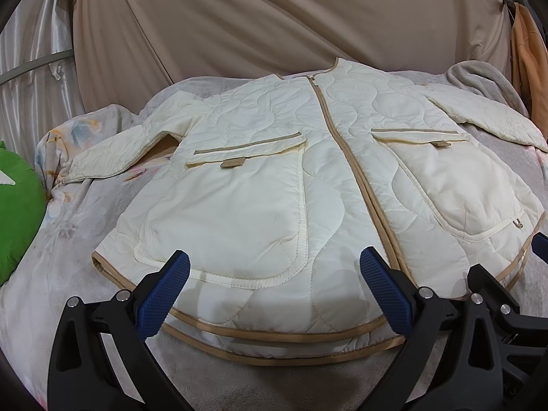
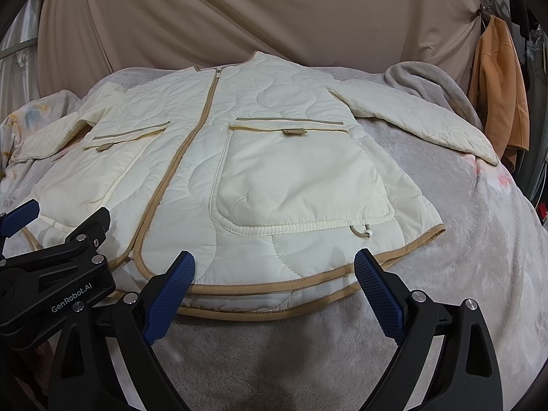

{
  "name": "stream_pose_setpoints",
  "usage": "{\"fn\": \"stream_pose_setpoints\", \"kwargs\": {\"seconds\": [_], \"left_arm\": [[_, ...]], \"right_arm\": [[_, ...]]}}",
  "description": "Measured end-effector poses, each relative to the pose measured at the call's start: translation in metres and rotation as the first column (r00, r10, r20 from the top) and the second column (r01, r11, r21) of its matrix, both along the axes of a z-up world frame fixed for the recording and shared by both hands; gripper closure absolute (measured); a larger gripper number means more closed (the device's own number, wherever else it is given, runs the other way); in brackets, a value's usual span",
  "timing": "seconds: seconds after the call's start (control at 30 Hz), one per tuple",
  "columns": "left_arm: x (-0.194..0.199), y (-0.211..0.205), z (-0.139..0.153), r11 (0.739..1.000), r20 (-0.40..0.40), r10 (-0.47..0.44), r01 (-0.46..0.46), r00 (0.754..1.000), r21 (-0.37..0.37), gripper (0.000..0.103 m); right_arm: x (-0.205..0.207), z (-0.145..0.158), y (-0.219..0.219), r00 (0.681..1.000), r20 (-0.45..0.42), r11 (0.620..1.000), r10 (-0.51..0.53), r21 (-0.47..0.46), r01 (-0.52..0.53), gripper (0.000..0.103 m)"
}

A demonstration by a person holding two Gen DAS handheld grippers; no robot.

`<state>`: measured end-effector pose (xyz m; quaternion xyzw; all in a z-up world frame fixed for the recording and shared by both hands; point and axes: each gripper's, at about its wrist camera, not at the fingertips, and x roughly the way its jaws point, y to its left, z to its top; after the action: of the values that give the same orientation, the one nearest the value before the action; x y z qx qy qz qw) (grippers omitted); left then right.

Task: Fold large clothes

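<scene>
A cream quilted jacket [image 1: 308, 178] with tan trim lies flat and front up on the bed, zipped, both sleeves spread out. It also shows in the right wrist view [image 2: 274, 157]. My left gripper [image 1: 274, 267] is open and empty, hovering over the hem at the jacket's left front panel. My right gripper [image 2: 274, 267] is open and empty over the hem of the right front panel. The right gripper's body [image 1: 496, 294] shows at the right in the left wrist view; the left gripper's body [image 2: 58, 274] shows at the left in the right wrist view.
The bed is covered by a pale fleece blanket [image 2: 462, 239]. A green cushion [image 1: 17, 212] lies at the left. A grey blanket [image 2: 421, 75] is bunched at the back right. An orange garment [image 2: 496, 89] hangs at the right. A beige curtain [image 1: 274, 17] hangs behind.
</scene>
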<state>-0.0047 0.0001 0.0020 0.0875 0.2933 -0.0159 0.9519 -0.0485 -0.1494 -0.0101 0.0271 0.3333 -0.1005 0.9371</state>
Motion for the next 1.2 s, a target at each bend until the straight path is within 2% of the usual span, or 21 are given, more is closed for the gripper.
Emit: {"fn": "stream_pose_setpoints", "kwargs": {"seconds": [0.9,1.03,1.13,1.2], "left_arm": [[-0.001,0.002,0.000,1.000,-0.001,-0.009,0.009,1.000,-0.015,0.005],[-0.001,0.014,-0.002,0.995,-0.037,-0.032,0.028,0.999,-0.092,0.005],[-0.006,0.017,-0.013,0.989,-0.105,-0.088,0.074,0.991,-0.126,0.005],[-0.013,0.016,-0.015,0.989,-0.103,-0.104,0.092,0.989,-0.113,0.005]], "right_arm": [[0.000,0.000,-0.001,1.000,-0.002,1.000,0.010,0.014,-0.010,0.011],[0.000,0.011,-0.039,1.000,0.002,0.994,0.028,0.108,-0.028,0.011],[0.008,0.030,-0.105,0.998,0.033,0.985,-0.050,0.169,0.044,0.011],[0.017,0.037,-0.156,0.990,0.051,0.975,-0.134,0.186,0.123,0.011]]}}
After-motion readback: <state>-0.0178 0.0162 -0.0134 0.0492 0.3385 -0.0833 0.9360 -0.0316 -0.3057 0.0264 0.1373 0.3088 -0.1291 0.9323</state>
